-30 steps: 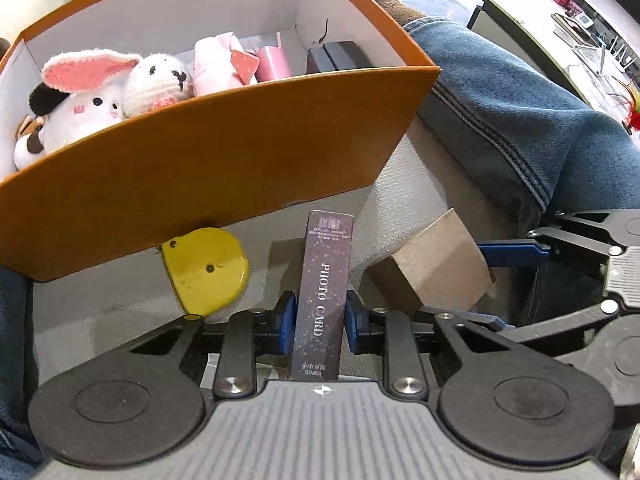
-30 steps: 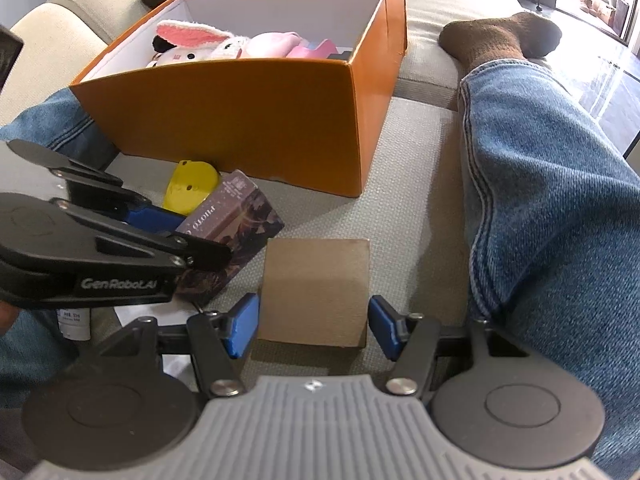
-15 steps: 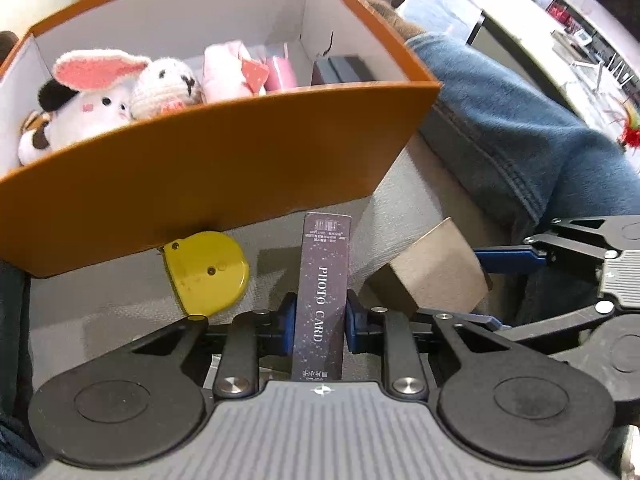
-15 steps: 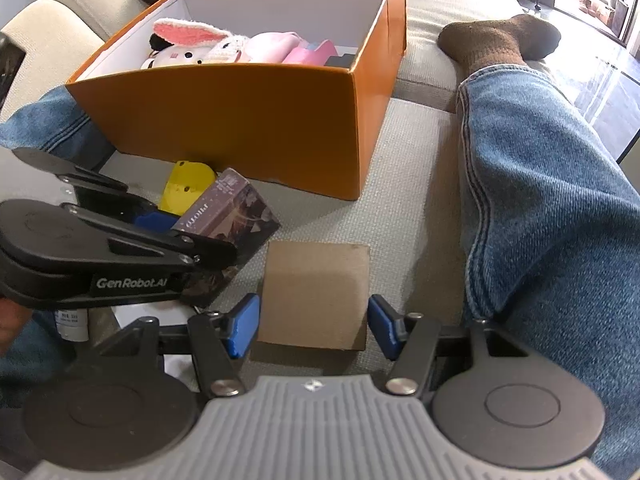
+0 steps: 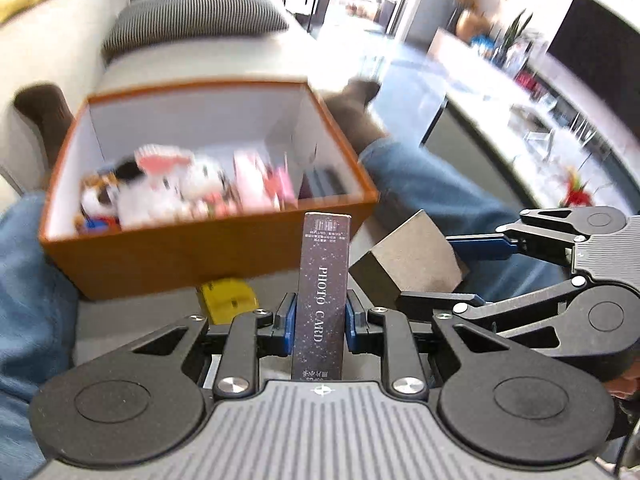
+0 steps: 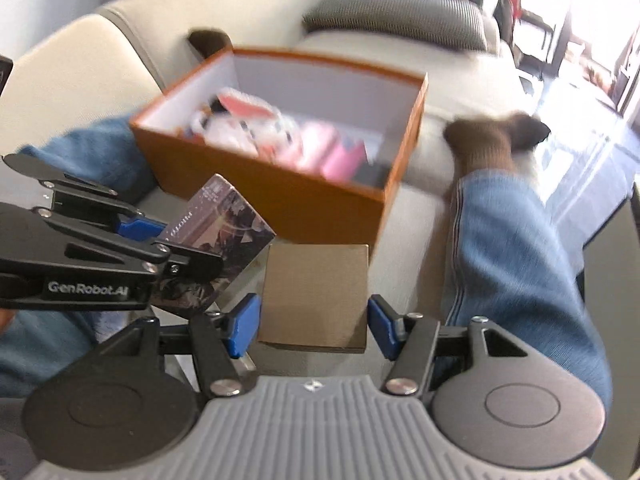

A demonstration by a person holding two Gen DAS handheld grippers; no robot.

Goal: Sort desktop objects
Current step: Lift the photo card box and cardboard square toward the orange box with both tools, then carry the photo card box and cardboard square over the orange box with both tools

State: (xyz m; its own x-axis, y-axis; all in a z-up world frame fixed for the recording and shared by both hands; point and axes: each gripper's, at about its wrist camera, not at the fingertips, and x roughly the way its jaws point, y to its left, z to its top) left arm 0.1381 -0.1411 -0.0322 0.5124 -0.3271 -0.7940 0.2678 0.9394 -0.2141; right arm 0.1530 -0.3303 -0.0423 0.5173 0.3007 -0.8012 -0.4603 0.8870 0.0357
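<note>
My left gripper (image 5: 319, 322) is shut on a dark "PHOTO CARD" box (image 5: 323, 292), held upright in the air in front of the orange box (image 5: 180, 258). The same card box (image 6: 224, 232) shows at the left of the right wrist view, in the left gripper (image 6: 160, 236). My right gripper (image 6: 312, 324) is shut on a brown cardboard cube (image 6: 316, 296), lifted off the sofa; that cube (image 5: 416, 256) and the right gripper (image 5: 472, 276) appear on the right in the left wrist view. The orange box (image 6: 280, 196) holds plush toys (image 5: 160, 188) and pink items.
A yellow flat piece (image 5: 228, 298) lies on the grey sofa seat (image 6: 416, 208) just before the orange box. A person's jeans legs (image 6: 512, 264) and brown socks (image 6: 492, 140) flank the box. A striped cushion (image 5: 196, 20) sits behind it.
Both grippers have risen with their loads; the card box and the cube are now off the seat, and the inside of the orange box is seen from higher up.
</note>
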